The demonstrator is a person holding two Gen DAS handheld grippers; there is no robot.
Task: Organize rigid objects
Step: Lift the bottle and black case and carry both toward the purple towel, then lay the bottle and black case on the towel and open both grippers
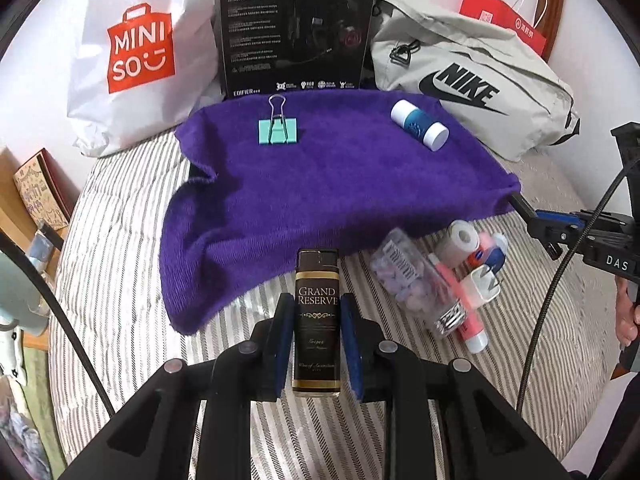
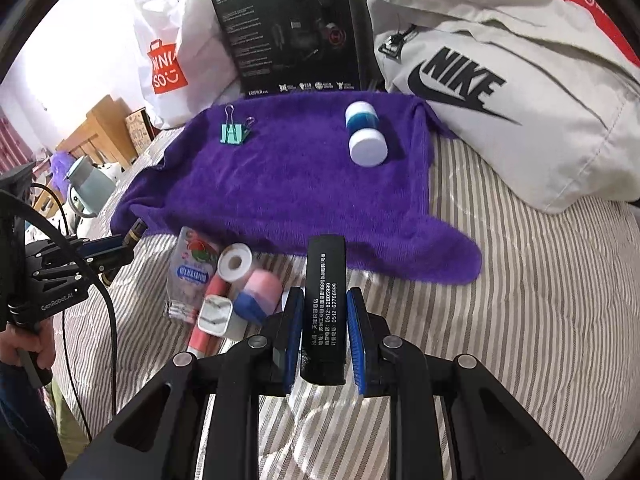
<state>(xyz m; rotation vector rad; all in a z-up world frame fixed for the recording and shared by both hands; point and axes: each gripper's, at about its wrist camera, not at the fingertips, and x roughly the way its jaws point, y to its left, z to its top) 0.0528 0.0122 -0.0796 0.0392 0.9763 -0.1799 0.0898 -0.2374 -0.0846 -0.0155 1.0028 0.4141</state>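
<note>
My left gripper (image 1: 317, 304) is shut on a dark brown "Grand Reserve" bottle (image 1: 317, 320), held just above the striped bedding near the purple towel's (image 1: 320, 184) front edge. My right gripper (image 2: 325, 294) is shut on a black rectangular lighter-like bar (image 2: 325, 312) with white printed text, at the towel's (image 2: 300, 184) near edge. On the towel lie a teal binder clip (image 1: 278, 130) (image 2: 234, 130) at the back left and a blue-and-white cylinder (image 1: 419, 125) (image 2: 366, 136) at the back right. Each gripper shows in the other's view: the right gripper (image 1: 536, 220), the left gripper (image 2: 124, 246).
A pile lies on the bedding between the grippers: a clear pill bottle (image 1: 404, 280), a white tape roll (image 1: 460, 240), a pink tube (image 1: 460, 304) and a white plug (image 1: 485, 285). Behind the towel stand a white shopping bag (image 1: 136, 52), a black box (image 1: 296, 28) and a grey Nike bag (image 1: 472, 80).
</note>
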